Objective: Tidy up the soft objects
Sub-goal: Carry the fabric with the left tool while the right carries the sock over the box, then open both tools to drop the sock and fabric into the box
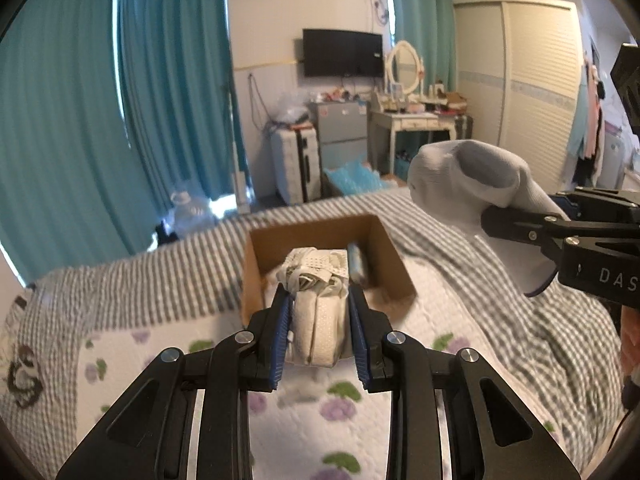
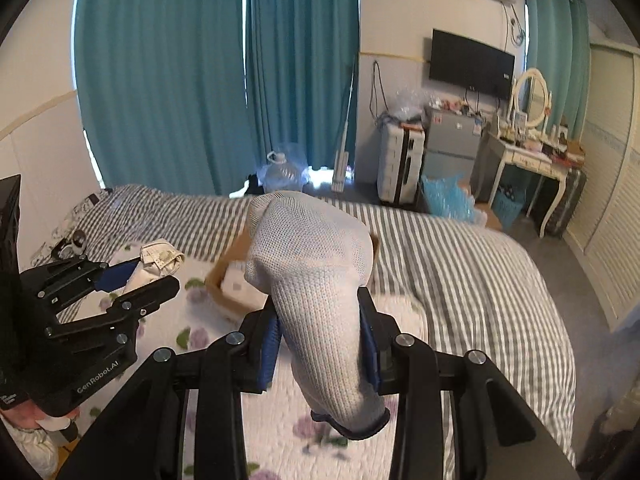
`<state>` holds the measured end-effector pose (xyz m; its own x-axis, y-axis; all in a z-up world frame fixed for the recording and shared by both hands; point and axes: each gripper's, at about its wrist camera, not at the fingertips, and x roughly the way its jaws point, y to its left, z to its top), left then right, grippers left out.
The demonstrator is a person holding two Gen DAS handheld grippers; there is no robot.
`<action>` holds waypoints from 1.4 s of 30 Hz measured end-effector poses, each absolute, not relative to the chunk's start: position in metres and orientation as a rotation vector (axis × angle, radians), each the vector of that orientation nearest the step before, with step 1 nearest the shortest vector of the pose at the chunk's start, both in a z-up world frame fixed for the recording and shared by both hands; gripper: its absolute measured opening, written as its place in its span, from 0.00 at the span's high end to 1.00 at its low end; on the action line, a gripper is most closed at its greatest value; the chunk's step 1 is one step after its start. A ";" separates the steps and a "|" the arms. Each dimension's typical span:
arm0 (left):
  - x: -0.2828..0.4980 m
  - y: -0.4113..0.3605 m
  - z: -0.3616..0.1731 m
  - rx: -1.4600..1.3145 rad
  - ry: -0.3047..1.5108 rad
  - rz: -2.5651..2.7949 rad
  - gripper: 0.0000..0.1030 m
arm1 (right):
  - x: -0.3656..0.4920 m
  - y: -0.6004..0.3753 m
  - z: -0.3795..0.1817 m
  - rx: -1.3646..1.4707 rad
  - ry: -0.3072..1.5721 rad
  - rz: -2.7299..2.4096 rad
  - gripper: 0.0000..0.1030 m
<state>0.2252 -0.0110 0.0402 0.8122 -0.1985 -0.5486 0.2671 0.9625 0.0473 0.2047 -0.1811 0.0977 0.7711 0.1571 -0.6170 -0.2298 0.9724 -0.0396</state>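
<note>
White knit fills the gap of your right claw (image 2: 320, 336): a white sock (image 2: 316, 280) sits clamped between the blue ribbed pads (image 2: 267, 350), its toe end bulging up and forward past the fingertips, its dark-trimmed cuff hanging down behind them. The weave is fine mesh on the upper part and a coarser rib near the pads. In the left wrist view the same sock (image 1: 472, 176) stands out above the bed with a grey patch at its heel, and the right claw (image 1: 516, 220) grips it from the side.

Your left claw (image 1: 320, 320) is closed on a rolled cloth bundle (image 1: 318, 320), cream-coloured with a dotted perforated texture and folded bands at its far end. The bundle fills the space between the two fingers and sticks out ahead of them, held over the near edge of a cardboard box (image 1: 392, 264). From the right wrist view, the left claw (image 2: 140, 276) and its bundle (image 2: 158, 262) hover beside that box (image 2: 224, 276), which the sock partly hides.

The box is open-topped, brown, with plain flat walls; a bluish object (image 1: 356, 266) leans inside it. It rests on the bed (image 1: 480, 320), whose quilted cover shows purple flowers with green leaves, edged by grey-and-white stripes.
</note>
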 end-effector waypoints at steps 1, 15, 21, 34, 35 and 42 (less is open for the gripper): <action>0.234 -0.010 0.043 0.121 0.559 -0.239 0.74 | 0.212 -0.177 0.101 -0.116 0.649 0.212 0.67; 0.401 -0.011 0.000 0.158 0.611 -0.190 0.74 | 0.357 -0.150 0.058 -0.017 0.663 0.222 0.67; 0.427 -0.016 -0.048 0.181 0.684 -0.210 0.74 | 0.405 -0.160 -0.010 0.030 0.781 0.224 0.67; 0.422 -0.029 -0.061 0.229 0.683 -0.152 0.47 | 0.400 -0.200 -0.030 0.131 0.741 0.224 0.19; 0.418 -0.028 -0.056 0.224 0.685 -0.151 0.47 | 0.395 -0.202 -0.023 0.133 0.730 0.223 0.19; 0.357 -0.020 0.026 0.178 0.557 -0.154 0.47 | 0.339 -0.213 0.063 0.078 0.652 0.213 0.19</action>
